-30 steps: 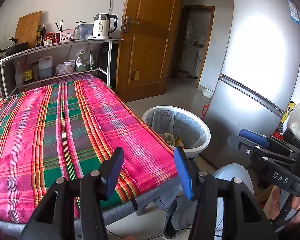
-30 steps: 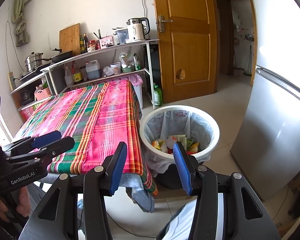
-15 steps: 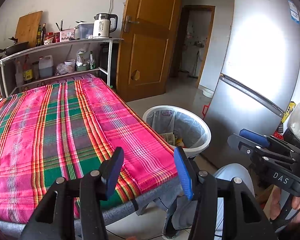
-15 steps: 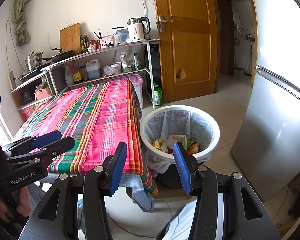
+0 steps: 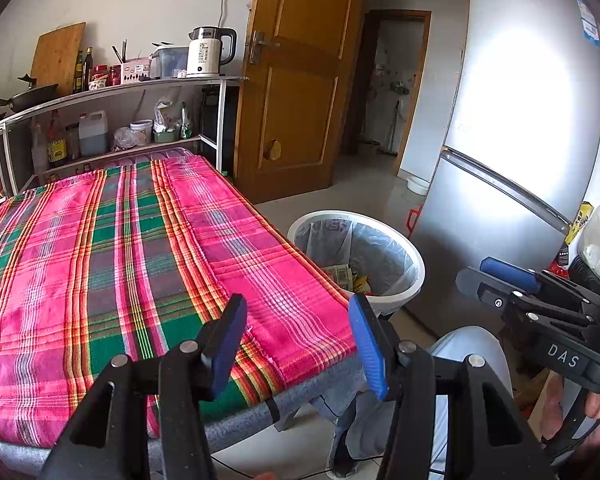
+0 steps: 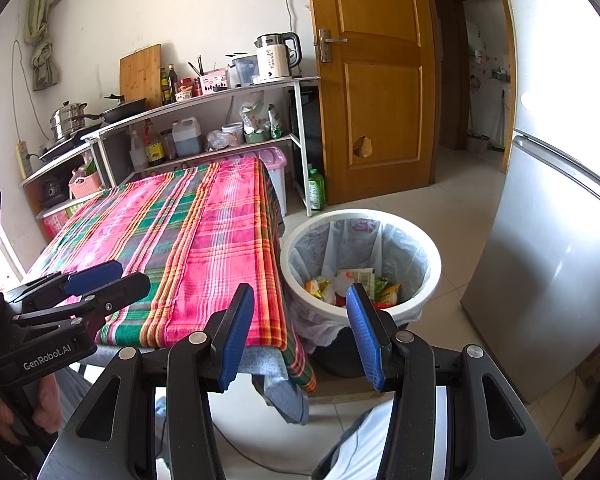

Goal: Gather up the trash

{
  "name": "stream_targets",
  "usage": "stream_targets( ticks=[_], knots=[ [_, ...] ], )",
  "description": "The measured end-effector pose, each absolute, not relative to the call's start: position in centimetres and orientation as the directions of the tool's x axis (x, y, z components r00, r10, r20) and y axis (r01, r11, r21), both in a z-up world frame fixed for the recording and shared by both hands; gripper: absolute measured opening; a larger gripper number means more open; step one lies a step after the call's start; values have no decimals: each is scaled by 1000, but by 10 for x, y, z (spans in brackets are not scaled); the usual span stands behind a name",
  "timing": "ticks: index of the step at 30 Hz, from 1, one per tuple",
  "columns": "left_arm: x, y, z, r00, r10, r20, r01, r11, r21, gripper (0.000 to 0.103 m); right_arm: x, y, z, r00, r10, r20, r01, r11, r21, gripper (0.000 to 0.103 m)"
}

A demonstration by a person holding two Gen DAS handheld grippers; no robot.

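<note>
Looking pretty much done: wrappers (image 6: 352,284) already down in the lined bin (image 6: 428,252) at 3 o'clock off the plaid table (image 6: 204,248), nothing left on top; left gripper (image 5: 296,340) and right gripper (image 6: 296,332) both spread wide, holding nothing

– what is in the room?
– a big brown wooden door (image 6: 376,80), white walls (image 6: 188,12) and a pale tiled floor (image 6: 452,208).
– and by the wall?
– a long metal shelf rack (image 6: 220,96). a tall shiny grey fridge (image 5: 520,132) glows with light.
</note>
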State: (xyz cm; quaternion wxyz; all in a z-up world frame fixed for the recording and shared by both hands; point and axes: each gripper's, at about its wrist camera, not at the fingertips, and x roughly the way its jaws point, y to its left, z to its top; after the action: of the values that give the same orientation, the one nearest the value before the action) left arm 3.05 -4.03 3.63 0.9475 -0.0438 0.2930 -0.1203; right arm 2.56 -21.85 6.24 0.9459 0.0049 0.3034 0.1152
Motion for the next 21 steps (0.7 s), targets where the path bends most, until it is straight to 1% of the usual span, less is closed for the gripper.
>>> stream_targets(
  ticks=[21],
  knots=[
    [37, -44, 34, 792, -254, -556, 211, 967, -141, 55, 31, -219, 57, 783, 221, -582, -217, 973, 77, 49]
  ],
)
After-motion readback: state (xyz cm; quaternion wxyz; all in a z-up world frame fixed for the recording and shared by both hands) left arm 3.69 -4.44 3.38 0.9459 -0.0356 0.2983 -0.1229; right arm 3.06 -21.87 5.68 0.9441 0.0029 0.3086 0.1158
